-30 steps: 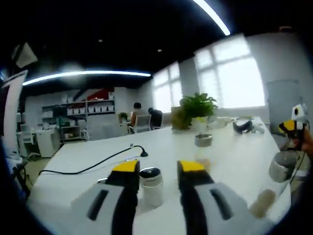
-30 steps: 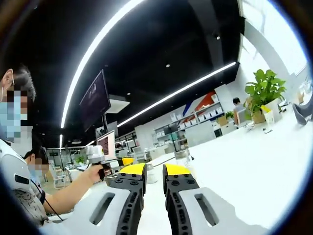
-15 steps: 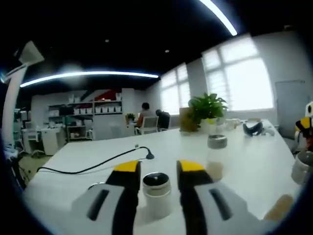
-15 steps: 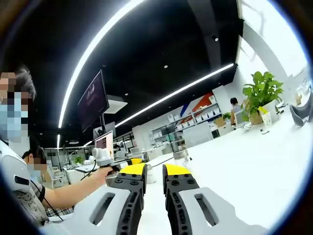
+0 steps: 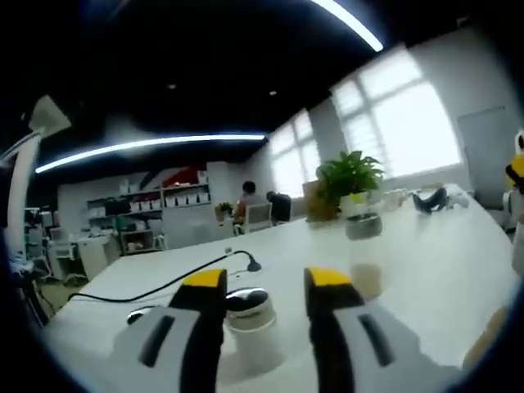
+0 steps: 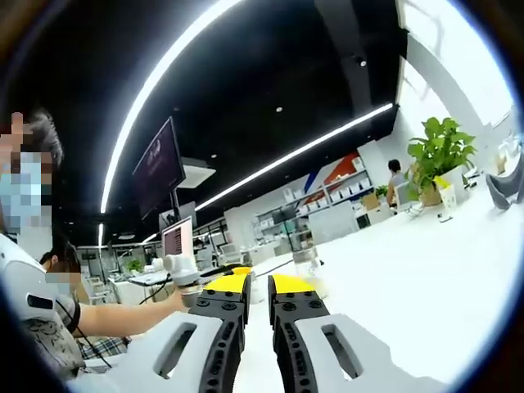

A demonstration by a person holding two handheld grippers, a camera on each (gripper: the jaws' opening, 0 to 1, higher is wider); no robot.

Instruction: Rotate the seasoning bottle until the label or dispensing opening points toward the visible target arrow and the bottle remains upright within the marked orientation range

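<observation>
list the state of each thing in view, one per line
left gripper: open, jaws either side of the jar
white jar with dark lid: upright, lid on, between the jaws
clear seasoning bottle with grey cap: upright, capped, apart from the jar
black cable: lying loose on the white table
right gripper: nearly shut, nothing held

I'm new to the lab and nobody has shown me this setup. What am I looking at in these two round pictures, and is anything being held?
A person holds a two-jaw tool in each hand, and a fisheye camera rides on each, looking along its jaws. In the left gripper view, the left gripper has its yellow-tipped jaws apart on either side of a small white bottle with a dark cap, standing on the white table; whether they touch it I can't tell. A second, clear bottle with a grey cap, a black cable and a potted plant are farther back. In the right gripper view, the right gripper has its jaws nearly together with nothing between them, and the person's hand is at left.
</observation>
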